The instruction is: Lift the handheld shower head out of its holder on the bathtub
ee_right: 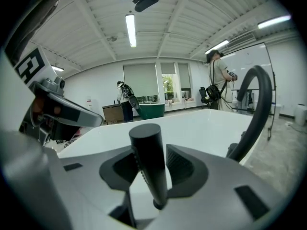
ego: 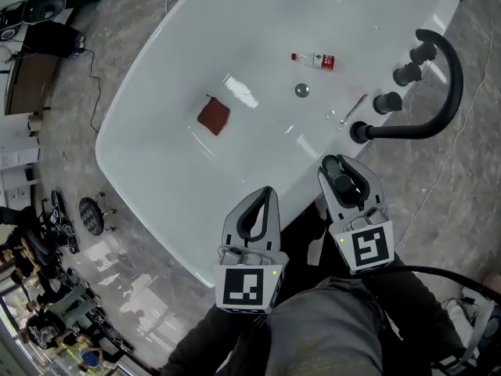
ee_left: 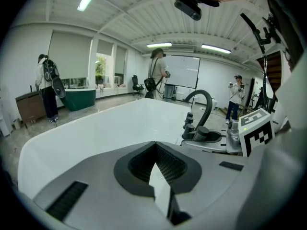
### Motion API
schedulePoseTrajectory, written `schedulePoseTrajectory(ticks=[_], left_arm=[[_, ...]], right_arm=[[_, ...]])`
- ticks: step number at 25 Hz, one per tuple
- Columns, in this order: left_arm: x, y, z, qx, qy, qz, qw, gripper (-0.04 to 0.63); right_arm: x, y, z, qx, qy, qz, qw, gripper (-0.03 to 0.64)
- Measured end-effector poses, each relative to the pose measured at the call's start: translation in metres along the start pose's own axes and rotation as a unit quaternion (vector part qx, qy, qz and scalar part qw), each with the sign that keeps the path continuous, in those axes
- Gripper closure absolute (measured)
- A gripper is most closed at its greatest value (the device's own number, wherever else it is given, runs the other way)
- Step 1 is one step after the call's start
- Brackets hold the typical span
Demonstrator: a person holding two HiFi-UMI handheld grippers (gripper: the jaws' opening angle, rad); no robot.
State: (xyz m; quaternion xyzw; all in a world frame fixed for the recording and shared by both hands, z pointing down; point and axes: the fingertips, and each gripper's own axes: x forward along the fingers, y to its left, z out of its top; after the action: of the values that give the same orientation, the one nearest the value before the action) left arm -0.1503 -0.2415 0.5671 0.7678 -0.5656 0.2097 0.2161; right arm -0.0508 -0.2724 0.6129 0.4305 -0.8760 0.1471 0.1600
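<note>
The handheld shower head is a black cylinder standing upright at the near rim of the white bathtub. My right gripper is around it and open. In the right gripper view the shower head rises between the ribbed pads, with a slit of white tub showing on its right side. My left gripper hangs over the rim just left of it, shut and with nothing in it. In the left gripper view, that gripper's tips meet. The shower head shows off to the right there.
A black arched faucet and black knobs stand on the tub's right rim. Inside the tub lie a brown cloth, a small bottle and the drain. Stone floor with cables surrounds it. People stand in the background.
</note>
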Motion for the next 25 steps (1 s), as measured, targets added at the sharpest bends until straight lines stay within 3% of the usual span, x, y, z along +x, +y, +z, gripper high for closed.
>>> schedulePoseTrajectory(ticks=[22,25], left_arm=[[-0.003,-0.005,0.005,0.001,-0.004,0.004,1.0,0.592],[-0.007,-0.003,0.008,-0.004,-0.005,0.011,0.9999,0.592]], right_arm=[[0.003,-0.003,-0.013,-0.025,0.021,-0.011,0.999,0.494],[0.001,-0.004,0.0,-0.029,-0.003,-0.01,1.0,0.494]])
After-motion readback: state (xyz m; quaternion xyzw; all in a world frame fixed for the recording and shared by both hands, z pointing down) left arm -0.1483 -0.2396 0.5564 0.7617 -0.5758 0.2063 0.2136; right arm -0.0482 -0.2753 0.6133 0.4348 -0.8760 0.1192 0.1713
